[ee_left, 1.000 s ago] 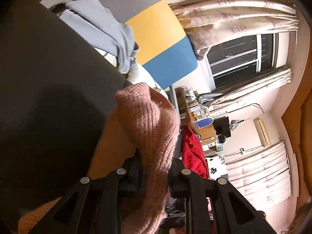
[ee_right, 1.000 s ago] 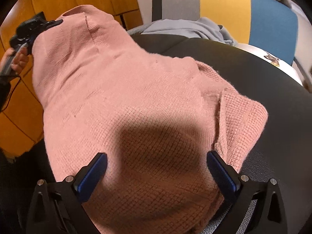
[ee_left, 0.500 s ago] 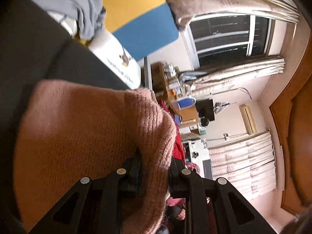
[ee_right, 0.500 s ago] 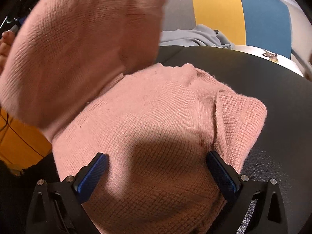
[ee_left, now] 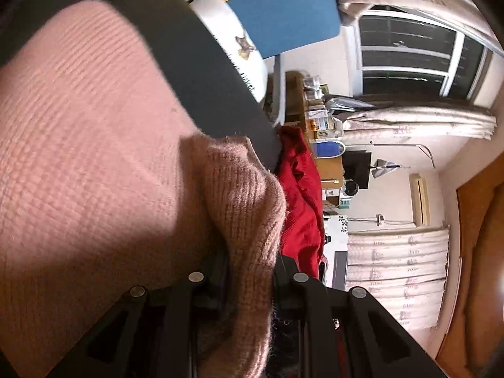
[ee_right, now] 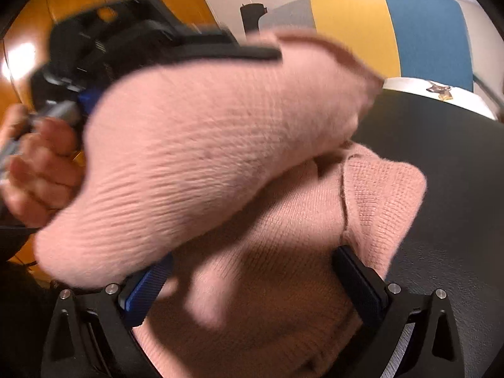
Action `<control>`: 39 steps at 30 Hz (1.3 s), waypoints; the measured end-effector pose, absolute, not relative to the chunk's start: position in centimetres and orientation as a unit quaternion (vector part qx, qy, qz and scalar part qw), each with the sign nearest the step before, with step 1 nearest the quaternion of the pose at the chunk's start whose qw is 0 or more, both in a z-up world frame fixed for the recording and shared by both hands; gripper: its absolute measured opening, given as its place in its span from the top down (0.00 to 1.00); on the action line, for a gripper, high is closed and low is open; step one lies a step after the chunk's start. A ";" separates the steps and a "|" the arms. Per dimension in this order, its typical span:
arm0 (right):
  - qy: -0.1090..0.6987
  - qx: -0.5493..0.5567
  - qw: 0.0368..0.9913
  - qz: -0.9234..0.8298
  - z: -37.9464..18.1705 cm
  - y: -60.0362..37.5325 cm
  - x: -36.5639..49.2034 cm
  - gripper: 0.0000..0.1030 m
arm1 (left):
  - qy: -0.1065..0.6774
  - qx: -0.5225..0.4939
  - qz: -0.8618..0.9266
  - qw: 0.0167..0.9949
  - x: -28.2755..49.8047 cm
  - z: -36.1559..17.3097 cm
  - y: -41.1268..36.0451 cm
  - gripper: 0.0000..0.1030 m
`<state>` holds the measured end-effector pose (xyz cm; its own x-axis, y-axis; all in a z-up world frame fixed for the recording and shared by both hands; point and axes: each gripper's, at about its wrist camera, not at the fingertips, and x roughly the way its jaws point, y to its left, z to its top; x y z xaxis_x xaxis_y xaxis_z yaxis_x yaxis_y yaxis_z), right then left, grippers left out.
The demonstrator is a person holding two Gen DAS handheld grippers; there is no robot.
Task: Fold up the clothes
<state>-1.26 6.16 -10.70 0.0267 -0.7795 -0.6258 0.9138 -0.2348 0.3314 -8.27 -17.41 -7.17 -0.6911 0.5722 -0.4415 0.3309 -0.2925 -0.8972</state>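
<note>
Left gripper (ee_left: 249, 271): fingers clenched on a bunched fold of the pink sweater (ee_left: 94, 145), knit pinched tight between them. In the right view that gripper (ee_right: 94, 72) is blurred at upper left, a hand (ee_right: 34, 163) on its handle, with the held flap draped over the rest of the sweater (ee_right: 267, 220). Sweater body lies flat on the black table (ee_right: 456, 157), 1 corner out toward the right. Right gripper (ee_right: 252, 280): fingers released, spread wide, low over the near part of the sweater, blue pads on either side, nothing pinched; contact with the knit unclear. Behind: grey/yellow/blue cushion (ee_right: 393, 25), red cloth (ee_left: 299, 195) past the table edge, window (ee_left: 409, 56) with curtains.
</note>
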 end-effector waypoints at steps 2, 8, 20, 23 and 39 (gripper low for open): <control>0.089 0.368 0.609 -0.697 -10.2 8.1 -0.8 0.00 | -0.596 -0.382 0.702 0.080 -8.1 -7.7 -17.4 0.81; 0.052 0.389 0.619 -0.680 -10.2 13.1 1.7 0.00 | -0.609 -0.373 0.697 0.063 -8.3 -9.0 -16.4 0.80; 0.026 0.407 0.629 -0.662 -12.4 12.0 4.8 0.00 | -0.617 -0.394 0.680 0.044 -9.2 -10.0 -14.7 0.79; 0.028 0.409 0.624 -0.665 -12.3 12.2 5.1 0.00 | -0.651 -0.411 0.638 0.030 -9.4 -11.3 -13.9 0.76; 0.035 0.426 0.550 -0.717 -11.2 16.5 7.5 0.00 | -0.638 -0.403 0.617 0.223 -11.1 -5.6 -11.6 0.67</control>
